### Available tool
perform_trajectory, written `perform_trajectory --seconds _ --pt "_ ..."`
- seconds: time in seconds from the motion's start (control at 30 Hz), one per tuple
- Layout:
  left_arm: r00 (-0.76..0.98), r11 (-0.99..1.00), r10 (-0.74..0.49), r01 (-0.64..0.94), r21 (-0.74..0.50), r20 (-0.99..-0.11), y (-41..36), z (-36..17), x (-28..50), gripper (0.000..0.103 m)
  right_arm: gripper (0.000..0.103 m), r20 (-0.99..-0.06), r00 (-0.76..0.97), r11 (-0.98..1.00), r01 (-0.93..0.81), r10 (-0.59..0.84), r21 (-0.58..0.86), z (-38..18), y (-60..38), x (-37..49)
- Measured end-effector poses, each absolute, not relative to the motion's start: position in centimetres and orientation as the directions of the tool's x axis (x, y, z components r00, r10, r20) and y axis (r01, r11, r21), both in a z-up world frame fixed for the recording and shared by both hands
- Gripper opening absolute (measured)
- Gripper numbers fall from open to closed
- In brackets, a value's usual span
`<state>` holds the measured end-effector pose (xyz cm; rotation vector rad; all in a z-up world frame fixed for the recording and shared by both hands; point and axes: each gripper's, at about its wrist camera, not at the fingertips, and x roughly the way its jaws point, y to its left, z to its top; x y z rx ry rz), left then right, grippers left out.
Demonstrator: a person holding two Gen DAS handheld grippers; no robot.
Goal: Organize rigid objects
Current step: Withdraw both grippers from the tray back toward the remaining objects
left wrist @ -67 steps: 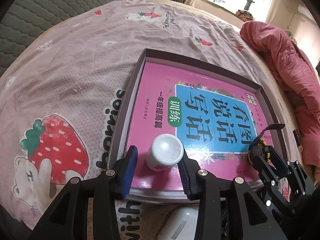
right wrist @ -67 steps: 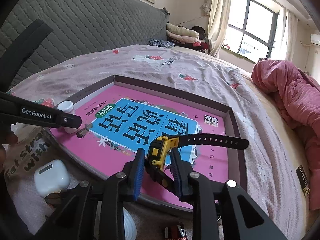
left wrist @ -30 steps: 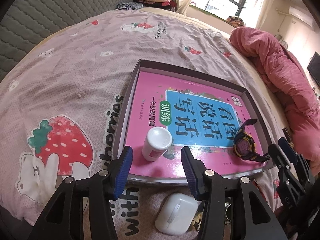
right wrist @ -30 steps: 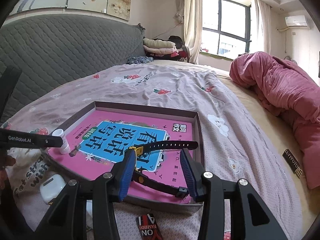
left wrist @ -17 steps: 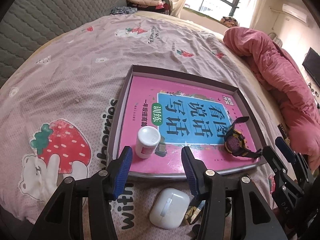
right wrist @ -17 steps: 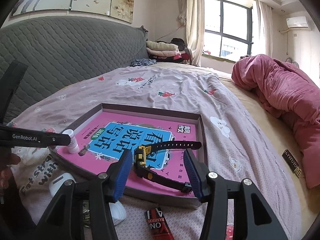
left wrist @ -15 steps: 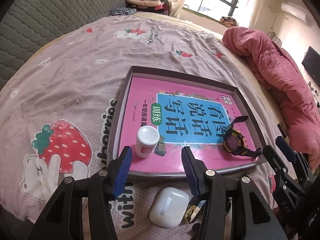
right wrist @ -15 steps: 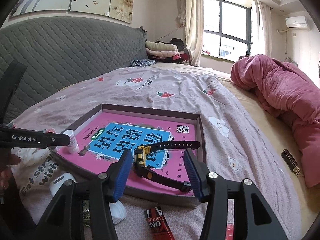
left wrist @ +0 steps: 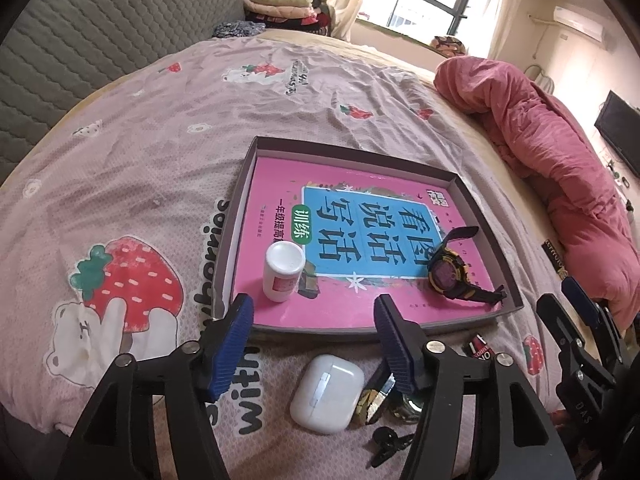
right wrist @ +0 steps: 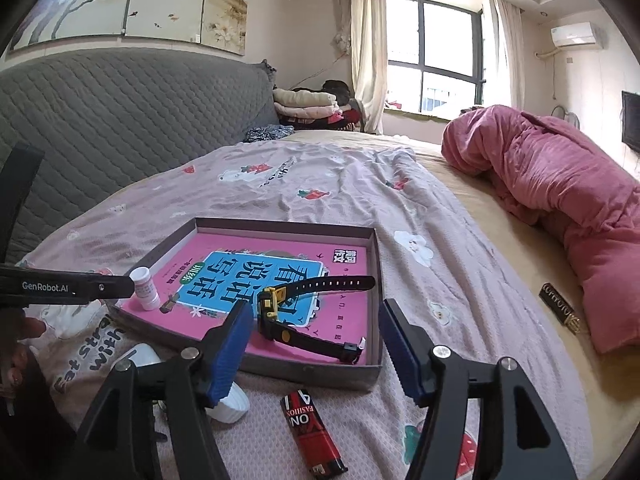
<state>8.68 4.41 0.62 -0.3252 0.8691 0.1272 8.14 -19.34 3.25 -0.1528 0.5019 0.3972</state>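
Observation:
A shallow grey box on the bed holds a pink book. On the book stand a small white bottle at the near left and a black-and-yellow watch at the near right. My left gripper hovers in front of the box, its jaws opening, nothing between them. My right gripper is pulled back from the watch, its jaws opening and empty too. Outside the box lie a white earbud case and a red lighter.
Small metal bits and a black key-like piece lie beside the earbud case. A rolled pink quilt fills the bed's right side. A dark label tag lies on the sheet. A grey padded headboard stands behind.
Both grippers let go, the left of the bottle and the right of the watch, then drew back and up from the box. Their jaws have spread wider.

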Motion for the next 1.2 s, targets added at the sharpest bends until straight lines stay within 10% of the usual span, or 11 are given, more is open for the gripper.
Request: perform_trajectory --seconds 1.2 --pt "0.694 0.96 -0.053 -0.162 -0.227 -0.719 3.8 4.2 3.4 0.066 0.065 -0.484 0.821 0.921 -0.383 0.302 -0.075 5.8 -21.4 1.9"
